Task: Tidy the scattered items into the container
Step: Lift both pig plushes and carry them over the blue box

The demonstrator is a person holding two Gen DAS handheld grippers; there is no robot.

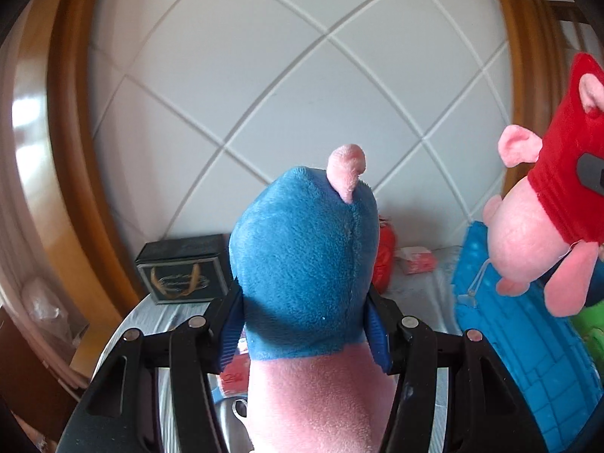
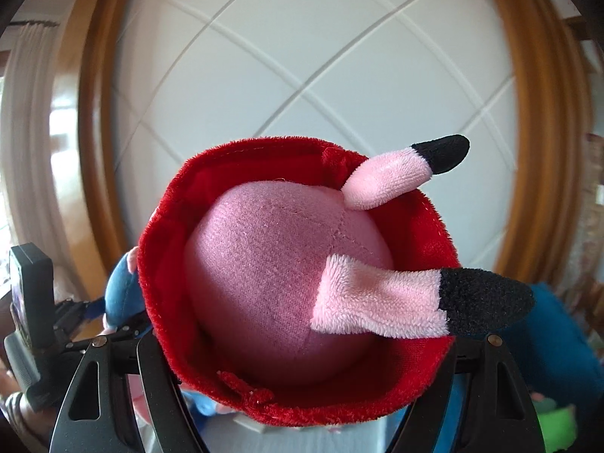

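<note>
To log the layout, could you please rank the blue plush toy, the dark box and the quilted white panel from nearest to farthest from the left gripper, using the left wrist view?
1. Blue plush toy: clamped in the left gripper.
2. Dark box: on the table, ahead and to the left.
3. Quilted white panel: upright behind everything.

Left gripper [image 1: 304, 324] closed on a blue-clad pink plush toy [image 1: 305, 260], its blue pads [image 1: 377, 334] pressed against both sides. A red-dressed pink plush toy [image 1: 543, 204] hung at right above a blue container [image 1: 502, 332]. Behind stood a dark box [image 1: 185, 268] and a white panelled wall [image 1: 294, 87].
</note>
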